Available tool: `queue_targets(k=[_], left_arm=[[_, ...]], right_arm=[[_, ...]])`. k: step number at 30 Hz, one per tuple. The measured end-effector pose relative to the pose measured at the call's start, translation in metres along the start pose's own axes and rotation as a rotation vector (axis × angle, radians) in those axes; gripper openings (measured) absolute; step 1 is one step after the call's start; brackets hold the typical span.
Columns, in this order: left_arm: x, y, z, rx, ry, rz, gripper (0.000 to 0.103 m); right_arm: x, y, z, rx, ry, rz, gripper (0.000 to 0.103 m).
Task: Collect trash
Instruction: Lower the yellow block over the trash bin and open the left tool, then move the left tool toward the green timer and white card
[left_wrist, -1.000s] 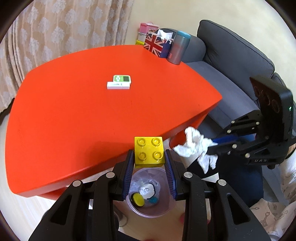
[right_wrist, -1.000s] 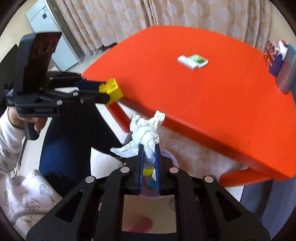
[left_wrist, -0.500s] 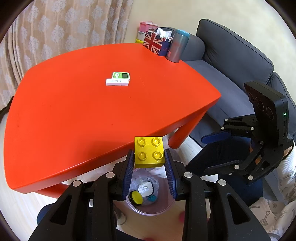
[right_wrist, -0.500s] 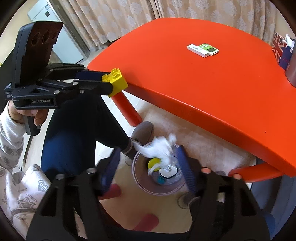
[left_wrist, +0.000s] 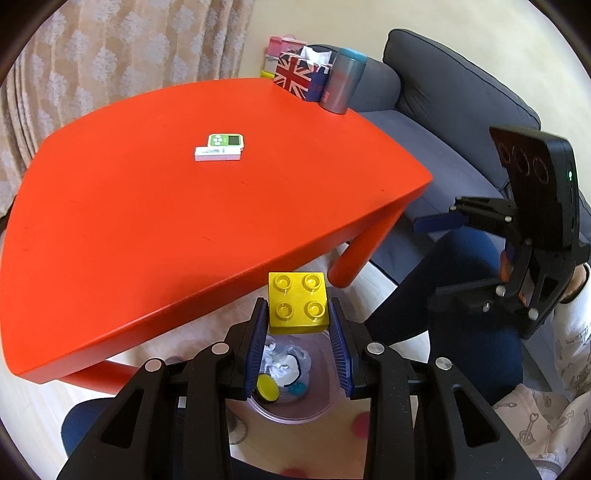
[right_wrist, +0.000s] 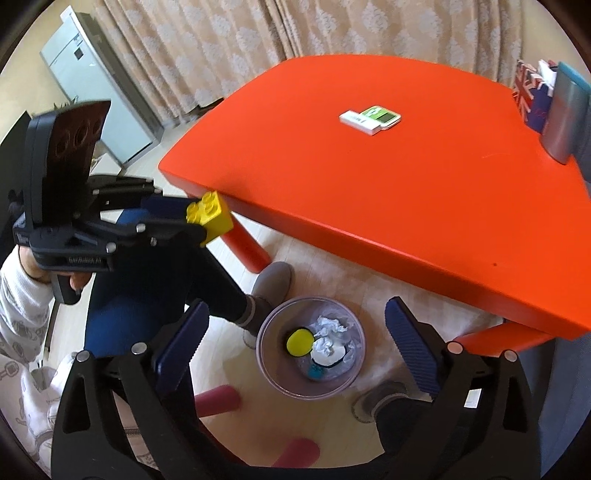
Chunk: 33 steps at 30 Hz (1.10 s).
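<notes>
My left gripper (left_wrist: 298, 320) is clamped on a yellow brick (left_wrist: 298, 302), pads pressed to its two sides, studs facing the camera. Straight below it, on the floor, stands the bin (left_wrist: 291, 413), so the brick hangs over the bin's mouth. Inside the bin I can make out crumpled tissue (left_wrist: 275, 356), a yellow disc (left_wrist: 267, 386) and a small teal bit (left_wrist: 296, 388). Ahead of that gripper spreads the red table (left_wrist: 155, 229), with a green-and-white gadget (left_wrist: 220, 147) lying well out on its top and a flag-print box (left_wrist: 299, 79) beside a grey tumbler (left_wrist: 342, 85) at its far edge. Off to the right of my left tool sits the grey sofa (left_wrist: 454, 96), and the right gripper (right_wrist: 295, 339) is there too, held in a hand with a patterned sleeve. From the right wrist view its jaws are opening, already spread wide, with nothing between them; the bin sits directly beneath the gap, tissue lying in it. To the left of that tool I see my left gripper side-on, the brick nipped at its tips near the table's corner leg (right_wrist: 248, 247). A grey slipper (right_wrist: 271, 282) rests just beside the bin.
</notes>
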<state>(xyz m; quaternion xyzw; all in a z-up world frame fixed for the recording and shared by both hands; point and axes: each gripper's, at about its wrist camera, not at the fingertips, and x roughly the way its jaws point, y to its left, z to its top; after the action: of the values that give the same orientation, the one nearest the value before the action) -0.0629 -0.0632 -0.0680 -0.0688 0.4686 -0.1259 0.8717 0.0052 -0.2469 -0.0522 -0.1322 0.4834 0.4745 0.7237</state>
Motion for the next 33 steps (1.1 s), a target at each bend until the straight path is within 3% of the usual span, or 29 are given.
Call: queue_targets(k=[10,21,22,24,26,28,33], left_arm=[[0.012,-0.014,-0.007,0.028,0.042,-0.027,0.032],[0.015,-0.026,-0.006,0.065,0.065,-0.043,0.032],[0.015,-0.027,-0.006,0.07,0.063,-0.043,0.035],[0.017,-0.028,-0.005,0.073,0.065,-0.049,0.05],[0.017,-0.028,-0.005,0.069,0.052,-0.055,0.079],[0.016,-0.027,-0.004,0.058,0.034,-0.048,0.091],[0.017,-0.021,-0.002,0.03,0.032,-0.011,0.096]], right_arm=[[-0.022,-0.013,0.001,0.037,-0.054,-0.063,0.096],[-0.036,-0.022,0.0,0.063,-0.086,-0.074,0.096],[-0.036,-0.023,0.0,0.064,-0.088,-0.075,0.096],[-0.038,-0.024,0.001,0.068,-0.094,-0.078,0.096],[-0.039,-0.025,0.001,0.069,-0.099,-0.079,0.096],[-0.04,-0.026,0.001,0.072,-0.101,-0.081,0.096],[-0.039,-0.027,0.001,0.076,-0.101,-0.084,0.096]])
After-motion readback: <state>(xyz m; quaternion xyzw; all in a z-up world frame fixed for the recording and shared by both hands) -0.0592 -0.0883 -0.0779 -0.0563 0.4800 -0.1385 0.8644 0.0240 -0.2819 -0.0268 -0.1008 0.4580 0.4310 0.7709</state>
